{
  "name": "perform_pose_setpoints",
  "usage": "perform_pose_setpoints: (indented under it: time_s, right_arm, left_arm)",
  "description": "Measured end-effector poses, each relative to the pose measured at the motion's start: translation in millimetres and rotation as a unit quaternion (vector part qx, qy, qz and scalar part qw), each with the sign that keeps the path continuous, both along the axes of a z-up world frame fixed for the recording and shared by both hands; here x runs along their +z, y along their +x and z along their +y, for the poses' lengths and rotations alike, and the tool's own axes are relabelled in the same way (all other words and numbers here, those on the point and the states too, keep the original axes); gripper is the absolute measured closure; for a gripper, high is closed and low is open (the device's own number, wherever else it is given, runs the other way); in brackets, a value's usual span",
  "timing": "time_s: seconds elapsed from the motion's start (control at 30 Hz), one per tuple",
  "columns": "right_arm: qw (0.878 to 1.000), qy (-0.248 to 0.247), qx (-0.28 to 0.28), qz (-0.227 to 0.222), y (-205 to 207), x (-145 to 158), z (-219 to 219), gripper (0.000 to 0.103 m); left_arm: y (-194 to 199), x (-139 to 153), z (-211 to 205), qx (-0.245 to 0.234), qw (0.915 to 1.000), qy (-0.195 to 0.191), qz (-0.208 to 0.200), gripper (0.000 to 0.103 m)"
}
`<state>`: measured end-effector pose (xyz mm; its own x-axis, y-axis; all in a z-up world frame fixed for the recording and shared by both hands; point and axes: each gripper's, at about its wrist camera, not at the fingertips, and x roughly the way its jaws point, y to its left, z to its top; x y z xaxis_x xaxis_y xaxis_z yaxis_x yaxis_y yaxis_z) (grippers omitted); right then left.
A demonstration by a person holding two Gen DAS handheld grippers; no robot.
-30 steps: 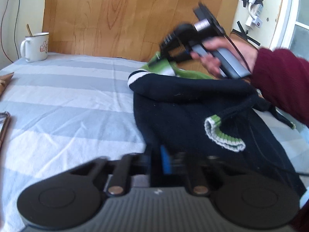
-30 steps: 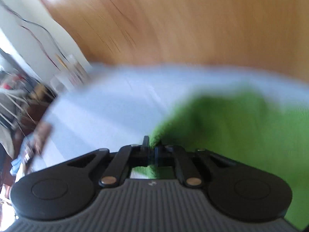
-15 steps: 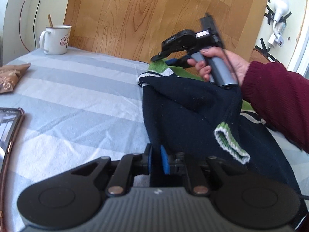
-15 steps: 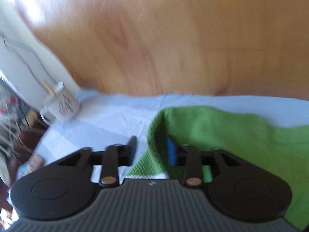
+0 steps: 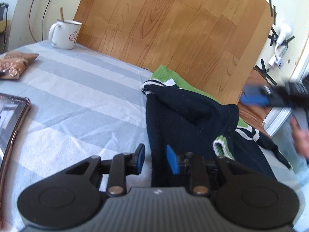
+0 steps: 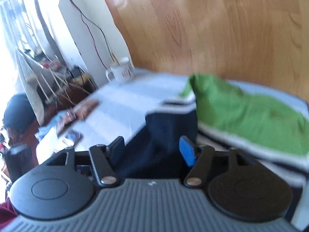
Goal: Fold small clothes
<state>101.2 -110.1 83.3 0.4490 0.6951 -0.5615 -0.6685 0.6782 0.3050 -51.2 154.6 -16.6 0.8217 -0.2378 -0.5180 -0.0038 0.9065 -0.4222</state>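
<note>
The sweater lies on the bed, folded over once but lumpy, one cuff sticking out; more folds remain, I judge. My left claw and right claw both gape, holding nothing.

Mug: white, a stick inside, stood at the bed's far corner.
Snack bag: brown, lay flat.
Phone: at the left edge.
Headboard: wood-grain.

Navy sweater with green-white trim on blue-striped sheet.
</note>
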Motion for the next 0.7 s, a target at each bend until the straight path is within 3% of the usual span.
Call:
perform_pose_setpoints:
  time_s: [0.13, 0.27, 0.3, 0.33, 0.37, 0.4, 0.53, 0.63, 0.7]
  right_arm:
    - [0.997, 0.001, -0.080, 0.017, -1, -13, -8, 0.025]
    - [0.983, 0.063, -0.115, 0.127, 28, -45, -20, 0.028]
    - [0.979, 0.075, -0.112, 0.151, 35, -53, -19, 0.046]
    - [0.976, 0.080, -0.107, 0.170, 41, -59, -19, 0.077]
    - [0.975, 0.083, -0.097, 0.183, 43, -62, -19, 0.092]
    - [0.977, 0.080, -0.088, 0.179, 42, -59, -20, 0.092]
    - [0.996, 0.018, -0.065, 0.058, 40, -15, -33, 0.093]
    - [0.998, -0.044, -0.050, -0.021, 52, 18, -46, 0.093]
    - [0.991, -0.100, -0.054, -0.074, 67, 31, -53, 0.091]
  left_arm:
    - [0, 6, -2, 0.000, 1.0000, 0.009, 0.000, 0.077]
    - [0, 24, -3, 0.005, 0.9993, 0.029, -0.023, 0.071]
    - [1, 29, -4, 0.007, 0.9989, 0.036, -0.030, 0.069]
    - [3, 34, -5, 0.007, 0.9984, 0.043, -0.035, 0.069]
    - [6, 38, -6, 0.006, 0.9980, 0.049, -0.039, 0.069]
    - [10, 42, -6, 0.006, 0.9977, 0.053, -0.043, 0.068]
    - [34, 55, -7, 0.001, 0.9963, 0.071, -0.048, 0.068]
    - [65, 72, -8, 0.006, 0.9941, 0.091, -0.059, 0.067]
    - [96, 85, -9, 0.011, 0.9930, 0.095, -0.069, 0.061]
